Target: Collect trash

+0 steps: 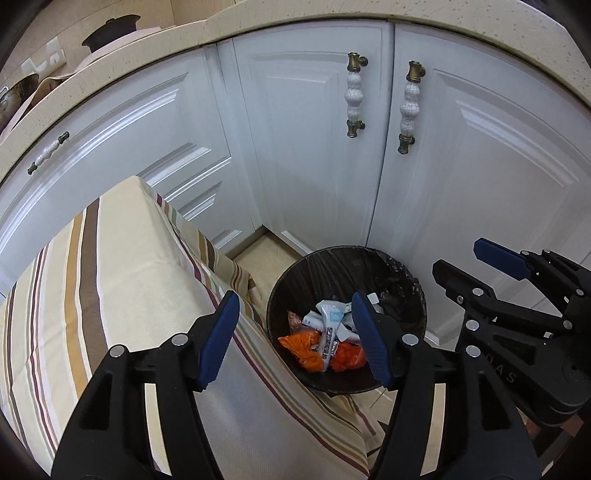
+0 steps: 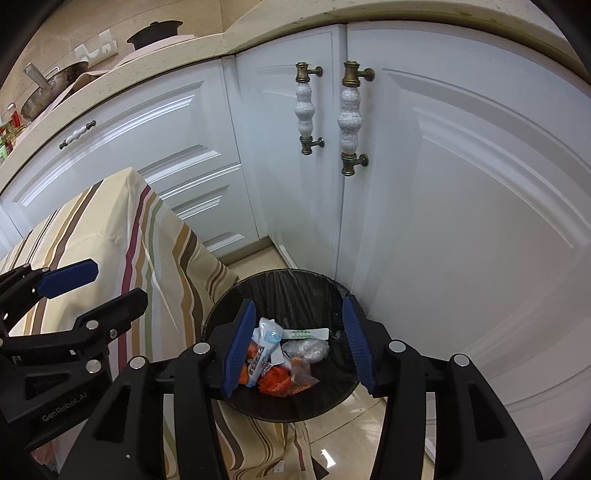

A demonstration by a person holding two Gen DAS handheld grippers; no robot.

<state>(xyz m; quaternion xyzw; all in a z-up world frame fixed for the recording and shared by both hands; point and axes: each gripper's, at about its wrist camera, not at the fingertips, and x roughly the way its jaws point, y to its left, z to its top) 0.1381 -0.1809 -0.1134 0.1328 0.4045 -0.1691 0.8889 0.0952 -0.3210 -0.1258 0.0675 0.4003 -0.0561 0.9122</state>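
Note:
A round black-lined trash bin (image 1: 402, 273) (image 2: 295, 410) stands on the floor against the white cabinets. Inside it lies a heap of trash (image 1: 325, 332) (image 2: 280, 354): orange plastic, white and blue wrappers, and a clear bag. My left gripper (image 1: 294, 297) hangs over the bin's left rim and the edge of the table, open with nothing between its blue pads. My right gripper (image 2: 299, 302) is right above the bin's mouth, open and empty as well. Each gripper also shows in the other's view: the right gripper (image 1: 465, 260) and the left gripper (image 2: 118, 282), side by side.
A table under a striped beige cloth (image 1: 110, 277) (image 2: 92, 221) stands close to the left of the bin. White cabinet doors with ceramic handles (image 1: 354, 96) (image 2: 306, 110) rise behind it. Dark pots (image 1: 110, 29) (image 2: 155, 31) stand on the countertop. Glossy floor tiles (image 2: 388, 435) lie beside the bin.

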